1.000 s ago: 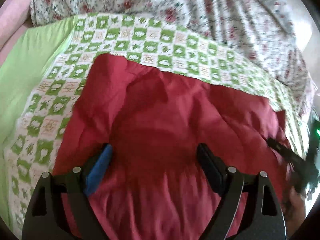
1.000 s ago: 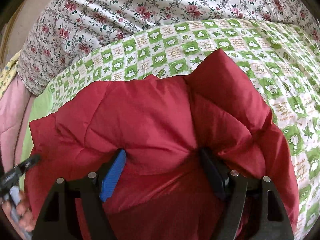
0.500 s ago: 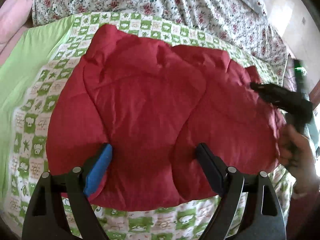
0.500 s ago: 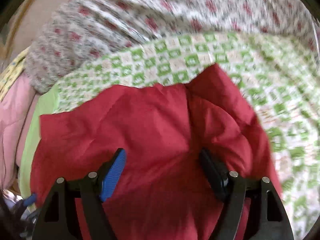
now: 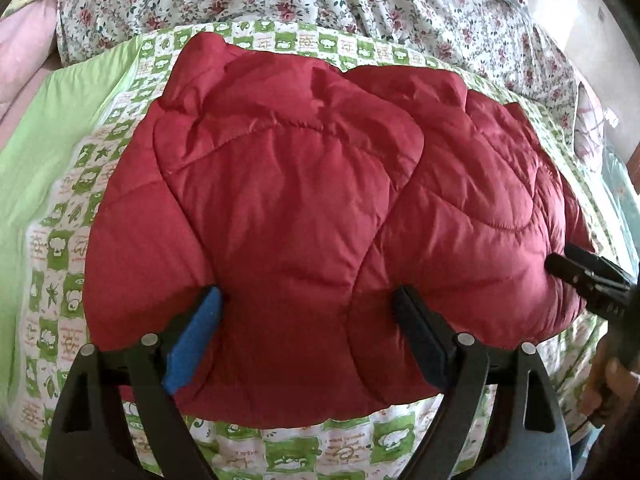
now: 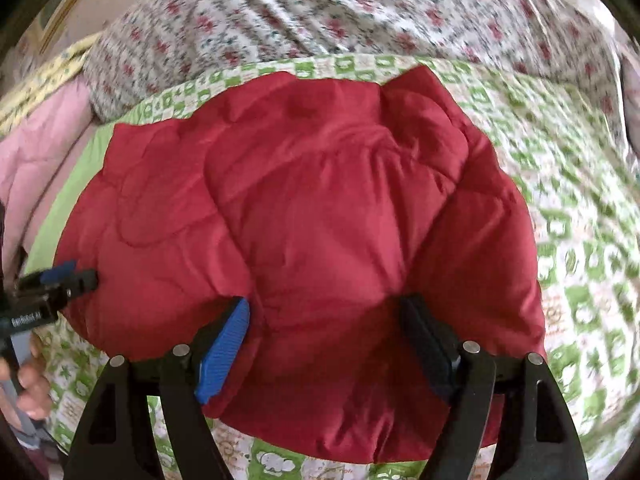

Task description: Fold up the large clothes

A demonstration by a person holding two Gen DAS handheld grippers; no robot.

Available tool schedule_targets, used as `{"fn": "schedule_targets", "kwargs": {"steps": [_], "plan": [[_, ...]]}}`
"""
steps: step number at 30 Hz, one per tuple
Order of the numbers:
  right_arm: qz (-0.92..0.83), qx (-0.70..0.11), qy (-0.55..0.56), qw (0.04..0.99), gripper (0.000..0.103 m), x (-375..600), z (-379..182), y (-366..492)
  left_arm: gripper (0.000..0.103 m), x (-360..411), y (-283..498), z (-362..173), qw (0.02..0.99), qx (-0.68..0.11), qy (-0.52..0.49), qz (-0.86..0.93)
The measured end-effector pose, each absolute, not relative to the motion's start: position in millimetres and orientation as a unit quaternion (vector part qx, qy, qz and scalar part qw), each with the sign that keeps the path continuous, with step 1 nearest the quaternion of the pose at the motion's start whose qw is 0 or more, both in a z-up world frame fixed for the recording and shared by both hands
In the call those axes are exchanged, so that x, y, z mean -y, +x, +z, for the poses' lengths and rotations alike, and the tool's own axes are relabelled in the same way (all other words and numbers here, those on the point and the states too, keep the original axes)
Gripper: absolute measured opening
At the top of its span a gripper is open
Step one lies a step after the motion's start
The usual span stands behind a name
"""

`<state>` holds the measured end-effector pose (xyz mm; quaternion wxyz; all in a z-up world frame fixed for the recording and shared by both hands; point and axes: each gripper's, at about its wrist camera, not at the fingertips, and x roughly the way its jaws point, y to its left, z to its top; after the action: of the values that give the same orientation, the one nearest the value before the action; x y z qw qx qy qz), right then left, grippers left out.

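a puffy, quilted dark red padded jacket [image 5: 312, 200] lies folded into a rounded bundle on a bed, on top of a green and white checked cotton bedsheet [image 5: 72, 240] printed with small cartoon shapes. behind it lies a white quilt with red floral print [image 5: 360, 4], bunched into folds along the far edge. a plain light green cloth [image 5: 48, 132] lies to the left of the checked sheet, and a pale pink padded blanket [image 6: 36, 160] sits at the far left. there are no containers in view.

there is one jacket and there are two grippers. the left gripper [image 5: 308, 336] has one blue pad and one black pad; its jaws are spread wide, and the near edge of the jacket bulges up between them. whether the pads press the fabric or only rest beside it is hard to tell. the right gripper [image 6: 328, 344] has the same blue and black pads, spread wide over the jacket's near edge in the same way.

in the left wrist view the right gripper appears cut off at the right edge, its black tip beside the jacket's side, with part of a hand [image 5: 604, 384] below it. the right wrist view is blurred, most of all across the sheet and quilt. the jacket's sleeves and collar are hidden within the folds.
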<state>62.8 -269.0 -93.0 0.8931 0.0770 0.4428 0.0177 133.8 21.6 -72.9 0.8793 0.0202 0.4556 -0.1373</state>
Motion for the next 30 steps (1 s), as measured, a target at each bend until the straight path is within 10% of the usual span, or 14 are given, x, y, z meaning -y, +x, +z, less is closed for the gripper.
{"fn": "schedule_targets", "kwargs": {"steps": [30], "plan": [[-0.001,-0.436,0.072,0.897,0.082,264.8,-103.4,53.2,0.103,-17.3,132.7,-85.1,0.878,-0.467,0.036,-0.103]]}}
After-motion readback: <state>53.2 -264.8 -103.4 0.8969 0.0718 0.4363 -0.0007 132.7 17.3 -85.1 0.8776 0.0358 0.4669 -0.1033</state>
